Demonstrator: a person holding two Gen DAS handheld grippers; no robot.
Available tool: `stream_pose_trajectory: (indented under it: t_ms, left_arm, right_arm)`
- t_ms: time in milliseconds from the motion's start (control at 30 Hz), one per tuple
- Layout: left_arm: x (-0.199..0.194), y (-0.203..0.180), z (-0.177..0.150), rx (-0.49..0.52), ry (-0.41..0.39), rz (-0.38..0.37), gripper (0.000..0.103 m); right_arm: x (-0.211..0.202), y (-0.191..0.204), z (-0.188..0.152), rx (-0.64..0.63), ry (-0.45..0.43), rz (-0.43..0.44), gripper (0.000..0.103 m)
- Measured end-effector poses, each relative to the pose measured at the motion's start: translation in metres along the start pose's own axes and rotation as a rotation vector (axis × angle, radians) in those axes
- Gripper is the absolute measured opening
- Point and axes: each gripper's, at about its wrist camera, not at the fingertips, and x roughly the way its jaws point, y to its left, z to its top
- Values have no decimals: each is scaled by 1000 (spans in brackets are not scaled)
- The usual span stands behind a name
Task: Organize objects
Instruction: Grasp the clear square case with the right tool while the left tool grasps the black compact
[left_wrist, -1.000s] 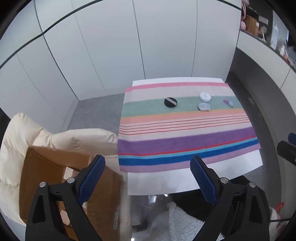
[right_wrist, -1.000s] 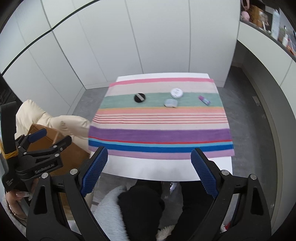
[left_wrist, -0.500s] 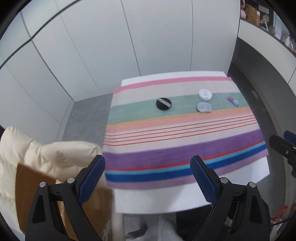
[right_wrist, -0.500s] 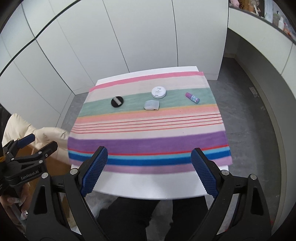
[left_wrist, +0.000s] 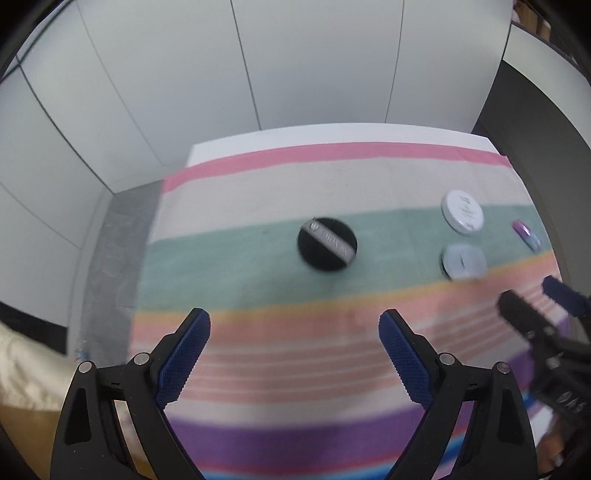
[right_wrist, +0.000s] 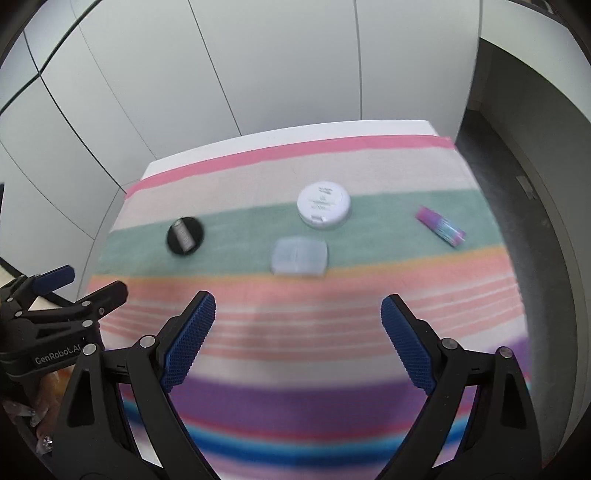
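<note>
Jaws of left gripper (left_wrist: 294, 349) and right gripper (right_wrist: 298, 334) stand wide, empty. Black round compact (left_wrist: 327, 244) lies ahead of the left; pale squarish case (right_wrist: 299, 256), somewhat blurred, ahead of the right, on striped tabletop cloth (right_wrist: 332, 332).

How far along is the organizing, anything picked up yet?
Done: nothing visible. The black disc, white round tin, pale case and purple tube lie apart on the striped cloth. In hand: nothing; left gripper and right gripper are open and empty above the cloth. Left: all four items, and no container for them is in view.
</note>
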Motion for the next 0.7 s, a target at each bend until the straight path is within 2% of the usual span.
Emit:
stream_pose_trajectory:
  t_ms: [133, 233, 267, 300, 333, 367, 467, 533, 567, 600, 700]
  left_arm:
    - [38, 3, 18, -57, 13, -51, 93]
    - [51, 1, 27, -59, 0, -71, 93]
    - [53, 1, 29, -54, -4, -75, 93]
    - [56, -2, 31, -44, -5, -80, 93]
    - [59, -6, 34, -29, -4, -83, 93]
    - [62, -8, 35, -16, -1, -84, 93]
    - [79, -19, 38, 13, 32, -75, 93]
    - [87, -23, 37, 14, 33, -68, 81]
    - [84, -24, 36, 13, 1, -71, 69]
    - [82, -26, 36, 15, -18, -77, 45]
    - [82, -28, 37, 15, -24, -75, 40]
  right_arm:
    - [52, 4, 12, -3, 21, -21, 93]
    - [85, 4, 15, 10, 43, -35, 91]
    - [93, 4, 15, 12, 52, -48, 89]
    - [93, 7, 15, -10, 22, -72, 81]
    - [93, 11, 14, -32, 13, -92, 66]
    - [93, 14, 13, -55, 7, -123, 61]
    - [92, 8, 10, -37, 5, -90, 60]
    - [91, 4, 9, -31, 12, -91, 60]
    - [90, 2, 8, -30, 15, -90, 60]
    - [90, 0, 7, -27, 19, -88, 60]
    - [84, -5, 6, -28, 22, -89, 60]
